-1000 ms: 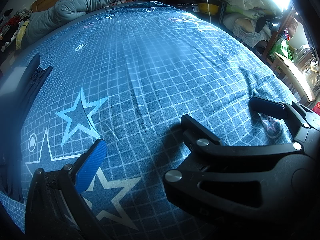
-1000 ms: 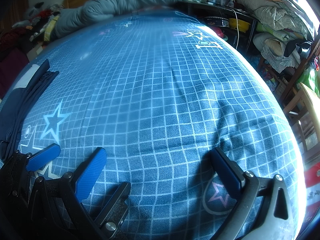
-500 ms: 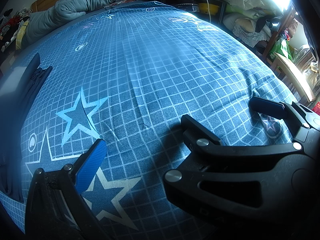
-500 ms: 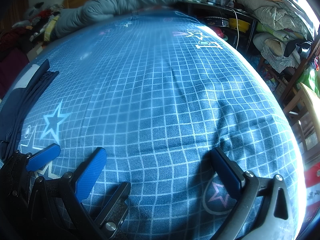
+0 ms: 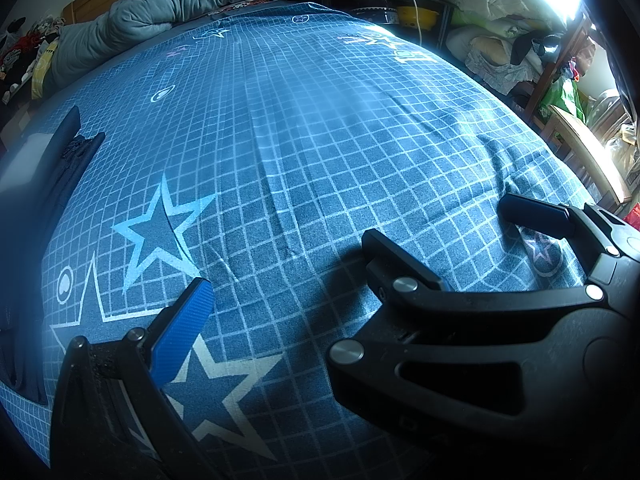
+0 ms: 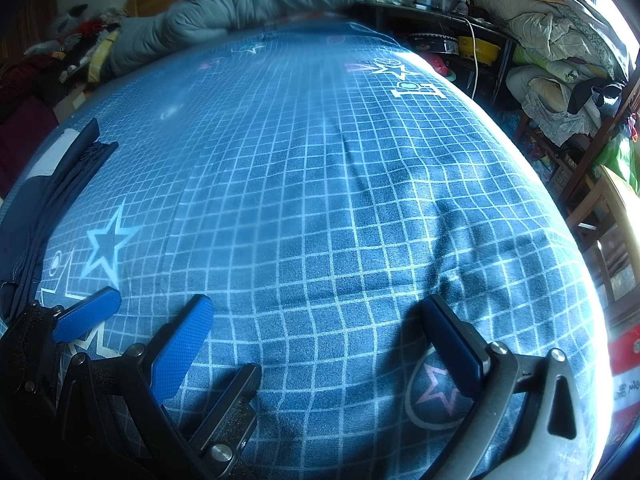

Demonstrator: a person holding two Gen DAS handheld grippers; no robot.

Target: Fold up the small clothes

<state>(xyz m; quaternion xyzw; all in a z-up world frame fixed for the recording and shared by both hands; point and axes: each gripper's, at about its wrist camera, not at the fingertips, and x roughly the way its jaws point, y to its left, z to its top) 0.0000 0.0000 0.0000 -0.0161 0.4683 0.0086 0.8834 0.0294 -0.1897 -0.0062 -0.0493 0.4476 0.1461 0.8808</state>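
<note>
Now both tools hover low over the bed point(image 6: 320, 184), whose blue grid sheet carries printed stars. From the right wrist view, the right tool point(image 6: 316, 320) has its blue-padded fingers point(image 6: 180, 348) spread wide, nothing between them, and the left tool point(image 6: 132, 312) sits just beside it, also spread and empty. A dark navy garment point(image 6: 52, 200) lies bunched at the bed's left edge, well apart from both tools. A grey duvet point(image 6: 240, 0) is heaped along the far side.

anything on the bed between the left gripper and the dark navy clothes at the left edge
Nothing but blue grid-and-star bedsheet between the left gripper and the dark navy clothes, seen in the right wrist view.
</note>
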